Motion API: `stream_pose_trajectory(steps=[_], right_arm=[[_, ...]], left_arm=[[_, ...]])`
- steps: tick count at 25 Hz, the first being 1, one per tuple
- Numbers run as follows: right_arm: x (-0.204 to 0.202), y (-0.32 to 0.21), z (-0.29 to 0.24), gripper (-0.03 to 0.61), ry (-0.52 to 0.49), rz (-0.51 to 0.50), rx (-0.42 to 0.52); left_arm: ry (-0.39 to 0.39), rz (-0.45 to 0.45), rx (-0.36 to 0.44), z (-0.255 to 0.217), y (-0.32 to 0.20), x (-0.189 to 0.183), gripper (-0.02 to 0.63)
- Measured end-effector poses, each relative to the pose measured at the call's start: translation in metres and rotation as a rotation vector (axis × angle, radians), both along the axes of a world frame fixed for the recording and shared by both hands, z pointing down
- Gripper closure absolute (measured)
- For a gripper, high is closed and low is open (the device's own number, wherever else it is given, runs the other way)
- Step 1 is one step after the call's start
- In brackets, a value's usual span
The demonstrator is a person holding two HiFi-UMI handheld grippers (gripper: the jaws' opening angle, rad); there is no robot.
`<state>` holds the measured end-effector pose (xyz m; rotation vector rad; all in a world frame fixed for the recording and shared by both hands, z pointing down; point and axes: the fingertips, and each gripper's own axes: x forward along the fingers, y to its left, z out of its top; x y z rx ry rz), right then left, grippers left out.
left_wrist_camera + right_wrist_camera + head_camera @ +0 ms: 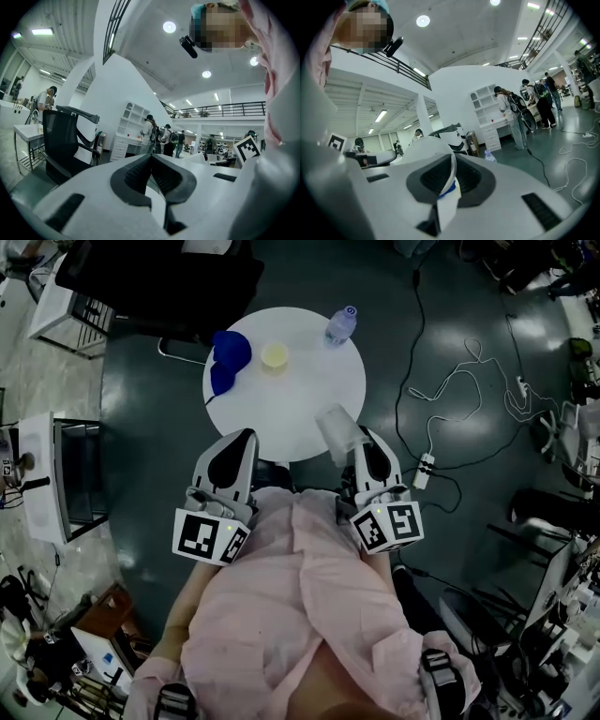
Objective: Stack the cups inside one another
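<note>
A: Four cups show from the head camera, yes? Where do they sit?

B: Yes. On the round white table point(309, 390), two blue cups point(228, 362) touch each other near the left edge; I cannot tell which way their mouths face. A yellow cup point(275, 354) stands just beside them, mouth up. A water bottle point(340, 324) is at the far edge, apart from them. The fourth, a clear cup point(336, 426), is over the near edge, at the tips of the right gripper point(364, 435).

A: How does the clear cup lie?

B: Its long axis runs away from the person, in line with the gripper and leaning a little left. The far end looks the narrower one. The left gripper point(246, 435) hangs at the near left edge, well apart from the blue cups.

A: And the left gripper view?

B: The left gripper point(151, 159) has its two dark pads meeting at the tips, with nothing between them. Beyond stands an office chair point(65, 140).

A: The right gripper view?

B: The right gripper point(452, 161) is clamped on the clear cup point(417, 152). The thin wall by the rim is pinched between the pads, and the body bulges out to the left and away. A blue mark on the wall sits at the pinch. The water bottle point(490, 157) shows to the right.
</note>
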<state>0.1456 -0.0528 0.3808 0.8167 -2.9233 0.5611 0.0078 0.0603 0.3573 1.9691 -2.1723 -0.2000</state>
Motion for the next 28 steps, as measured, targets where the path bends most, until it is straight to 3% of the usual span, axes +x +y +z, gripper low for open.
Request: stream_pose_trajectory(steps=[9,15,28], right_arm=[[-0.021,0.002,0.005,0.535,0.038,0.018,-0.023],[-0.057,0.003,0.003,0.537,0.075,0.038,-0.020],[-0.094,0.007,0.023,0.537,0.163,0.145,-0.065]], left_arm=[[0.047,0.016,-0.018,0.010,0.000,-0.026,0.595],[0.084,0.022,-0.010,0.004,-0.005,-0.068,0.595],[0.137,0.174,-0.046,0.014,-0.037,-0.114,0.595]])
